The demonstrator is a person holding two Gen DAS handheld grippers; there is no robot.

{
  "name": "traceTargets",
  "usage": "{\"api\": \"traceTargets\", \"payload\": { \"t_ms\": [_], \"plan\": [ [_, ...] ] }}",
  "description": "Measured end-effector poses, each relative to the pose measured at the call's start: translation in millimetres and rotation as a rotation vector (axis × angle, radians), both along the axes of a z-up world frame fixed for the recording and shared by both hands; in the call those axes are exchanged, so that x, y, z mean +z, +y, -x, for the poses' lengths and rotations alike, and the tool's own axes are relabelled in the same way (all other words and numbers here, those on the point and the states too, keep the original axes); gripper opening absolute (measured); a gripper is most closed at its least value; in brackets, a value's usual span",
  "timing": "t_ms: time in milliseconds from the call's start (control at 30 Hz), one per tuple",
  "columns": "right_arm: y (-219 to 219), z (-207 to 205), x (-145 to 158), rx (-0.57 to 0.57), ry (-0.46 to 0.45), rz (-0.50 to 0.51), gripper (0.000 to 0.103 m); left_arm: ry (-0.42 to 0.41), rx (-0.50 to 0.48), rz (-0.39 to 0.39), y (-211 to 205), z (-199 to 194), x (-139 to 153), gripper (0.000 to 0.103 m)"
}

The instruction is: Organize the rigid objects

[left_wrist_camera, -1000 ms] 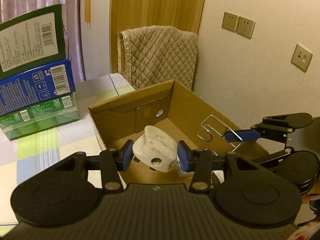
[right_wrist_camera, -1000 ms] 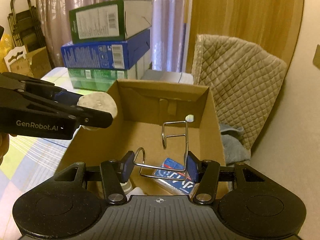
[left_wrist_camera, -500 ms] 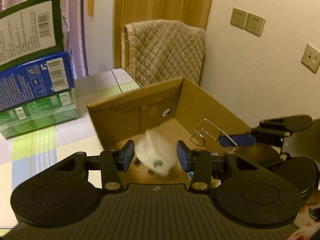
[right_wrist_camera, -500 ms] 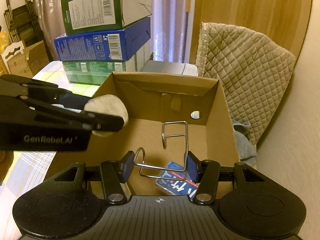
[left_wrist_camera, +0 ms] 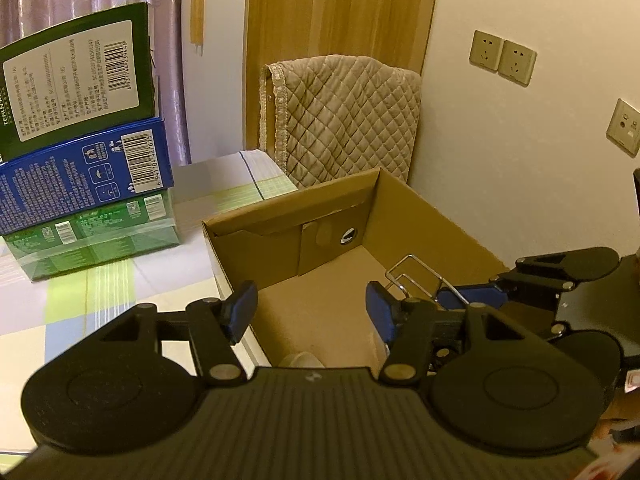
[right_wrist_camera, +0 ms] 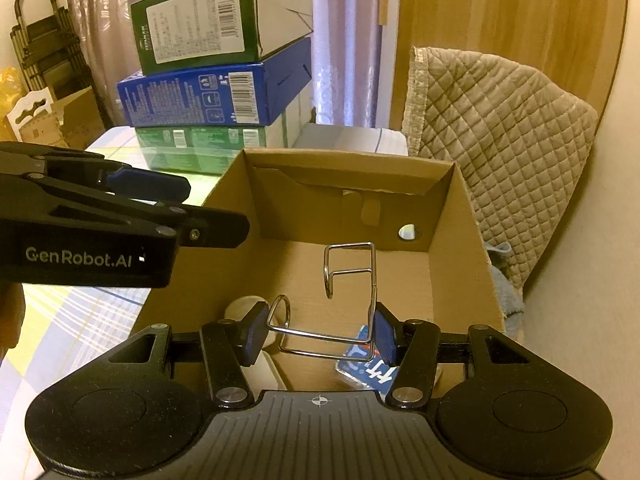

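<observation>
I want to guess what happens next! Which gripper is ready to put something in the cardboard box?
Probably the right gripper: it grips the wire hook over the cardboard box. The left gripper is opening with nothing between its jaws.

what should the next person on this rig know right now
Left hand-held gripper: jaws opening, nothing between them; it hangs over the cardboard box.
Right hand-held gripper: shut on the wire hook, held above the box.
Done: the white plug lies on the box floor, beside a blue-and-white packet.
Left: set the hook down in the box and let go.
</observation>
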State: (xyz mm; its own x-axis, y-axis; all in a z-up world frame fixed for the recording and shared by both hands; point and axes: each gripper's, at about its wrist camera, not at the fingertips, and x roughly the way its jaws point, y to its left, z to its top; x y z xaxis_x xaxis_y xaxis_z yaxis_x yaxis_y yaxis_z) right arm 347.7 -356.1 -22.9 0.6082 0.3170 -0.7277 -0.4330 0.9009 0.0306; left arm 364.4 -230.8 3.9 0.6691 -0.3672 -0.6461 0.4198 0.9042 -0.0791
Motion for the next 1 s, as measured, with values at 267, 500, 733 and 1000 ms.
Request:
{"api": "traceTargets", "payload": {
  "t_ms": [267, 500, 733, 1000],
  "plan": [
    [5, -4, -2, -0.001, 0.014, 0.004, 0.051, -0.01, 0.009, 0.005, 8, 2, 4, 0.055],
    [13, -12, -6, 0.001, 0.015, -0.017, 0.051, -0.012, 0.035, 0.018, 21, 2, 4, 0.055],
    [5, -16, -1, -0.057, -0.046, -0.108, 0.075, -0.005, 0.073, 0.04, 40, 7, 2, 0.055],
    [-7, 9, 17, -0.115, -0.067, -0.087, 0.075, -0.009, 0.11, 0.054, 53, 35, 7, 0.068]
  ]
}}
